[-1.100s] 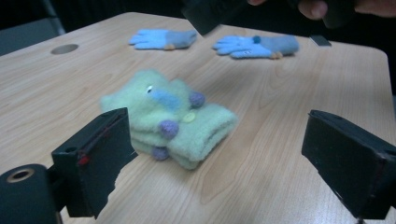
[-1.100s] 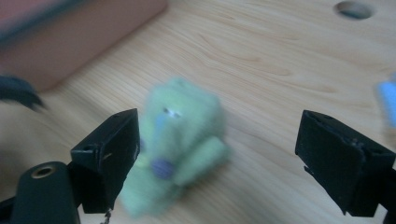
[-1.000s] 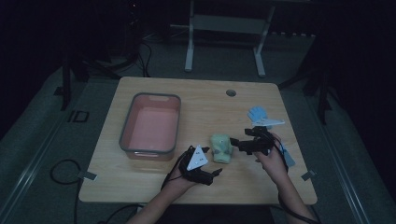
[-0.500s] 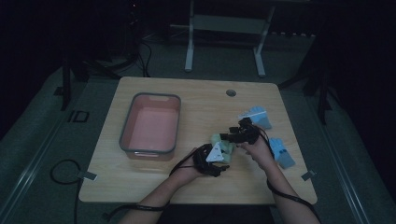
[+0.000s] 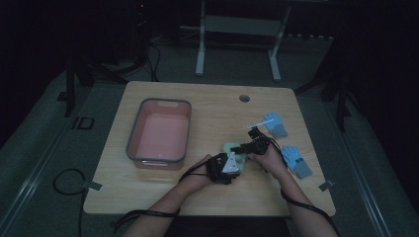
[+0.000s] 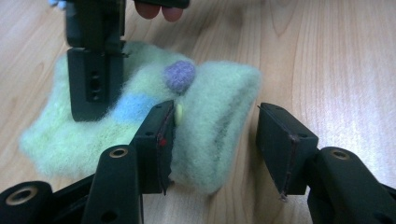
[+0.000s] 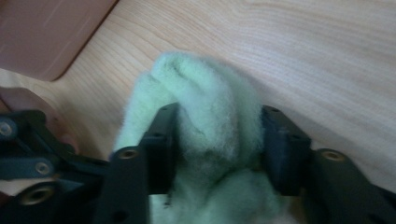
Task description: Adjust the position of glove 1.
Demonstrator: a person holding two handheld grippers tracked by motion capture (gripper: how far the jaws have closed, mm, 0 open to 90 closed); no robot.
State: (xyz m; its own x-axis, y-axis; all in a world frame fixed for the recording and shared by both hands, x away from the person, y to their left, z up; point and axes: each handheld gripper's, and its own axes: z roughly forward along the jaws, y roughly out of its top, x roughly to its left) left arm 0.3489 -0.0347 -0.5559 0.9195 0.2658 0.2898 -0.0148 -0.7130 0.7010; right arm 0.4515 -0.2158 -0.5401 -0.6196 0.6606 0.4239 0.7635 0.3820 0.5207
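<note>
A pale green fuzzy sock (image 5: 229,147) with a blue and a purple dot (image 6: 180,75) lies on the wooden table (image 5: 212,111). My right gripper (image 7: 217,116) has just been closing and its pads now squeeze a bunched part of the sock (image 7: 205,93) from both sides. My left gripper (image 6: 214,112) has also been closing, with the sock's other end (image 6: 219,126) between its jaws. Its left pad touches the wool, while the right pad stands a sliver off it. In the high view the left gripper (image 5: 234,159) and right gripper (image 5: 243,148) meet at the sock.
A pink bin with a grey rim (image 5: 163,100) stands left of the hands. Two light blue cloth pieces (image 5: 275,124) (image 5: 298,160) lie at the table's right side. A round hole (image 5: 244,98) sits near the far edge.
Both hands have moved in onto the green sock. The right gripper came leftward and down over it, and both pairs of jaws narrowed around the wool.
</note>
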